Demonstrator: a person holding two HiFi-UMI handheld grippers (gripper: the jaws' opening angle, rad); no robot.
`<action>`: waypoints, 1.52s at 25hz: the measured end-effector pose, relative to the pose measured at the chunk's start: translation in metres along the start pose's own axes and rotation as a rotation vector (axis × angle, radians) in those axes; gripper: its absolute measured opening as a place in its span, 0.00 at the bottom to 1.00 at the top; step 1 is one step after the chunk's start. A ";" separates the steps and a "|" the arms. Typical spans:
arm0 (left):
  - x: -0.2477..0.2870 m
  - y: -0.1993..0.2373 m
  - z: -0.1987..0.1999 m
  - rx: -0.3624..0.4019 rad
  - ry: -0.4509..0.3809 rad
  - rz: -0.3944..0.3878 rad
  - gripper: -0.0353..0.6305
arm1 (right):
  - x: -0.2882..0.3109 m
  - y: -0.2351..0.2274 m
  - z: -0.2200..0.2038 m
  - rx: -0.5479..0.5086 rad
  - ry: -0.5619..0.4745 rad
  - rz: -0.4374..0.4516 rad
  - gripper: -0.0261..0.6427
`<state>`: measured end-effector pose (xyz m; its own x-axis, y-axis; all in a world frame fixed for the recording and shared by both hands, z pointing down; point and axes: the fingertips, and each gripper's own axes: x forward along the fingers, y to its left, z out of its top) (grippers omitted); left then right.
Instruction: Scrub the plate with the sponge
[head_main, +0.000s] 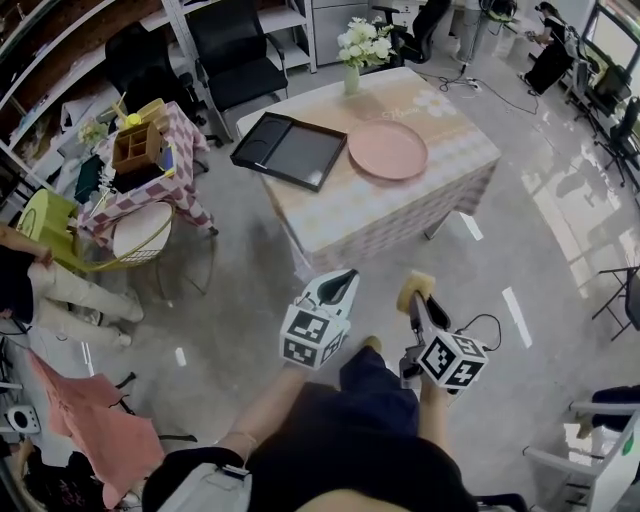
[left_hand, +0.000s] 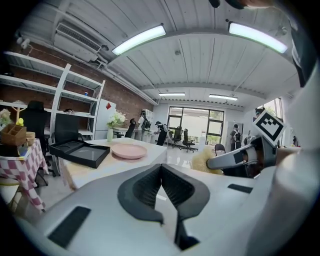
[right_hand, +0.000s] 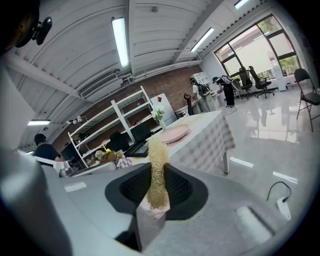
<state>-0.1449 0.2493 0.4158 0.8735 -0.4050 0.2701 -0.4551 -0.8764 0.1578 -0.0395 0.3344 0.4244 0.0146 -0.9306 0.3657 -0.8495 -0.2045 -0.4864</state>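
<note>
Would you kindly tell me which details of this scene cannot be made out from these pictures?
- The plate: it is too small and far away in every view to tell whether there is any dirt on it.
- The sponge: in the right gripper view, its lower end is hidden between the jaws of the right gripper.
- The seated person: cut off by the left edge of the head view.

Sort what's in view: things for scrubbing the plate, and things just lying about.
For the job: pink plate, yellow sponge, right gripper clamping it.
Lying about: black tray, flower vase, wooden box on the side table.
</note>
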 end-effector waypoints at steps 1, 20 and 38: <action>0.006 0.001 0.003 0.000 0.001 0.003 0.07 | 0.005 -0.003 0.005 -0.001 0.003 0.004 0.15; 0.116 0.012 0.036 0.004 0.012 0.048 0.07 | 0.073 -0.068 0.073 -0.002 0.030 0.073 0.15; 0.149 0.007 0.026 -0.025 0.030 0.126 0.07 | 0.094 -0.110 0.090 -0.002 0.065 0.121 0.15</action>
<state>-0.0129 0.1764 0.4329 0.8038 -0.5029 0.3177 -0.5651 -0.8123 0.1440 0.1027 0.2419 0.4404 -0.1225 -0.9267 0.3554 -0.8438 -0.0913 -0.5289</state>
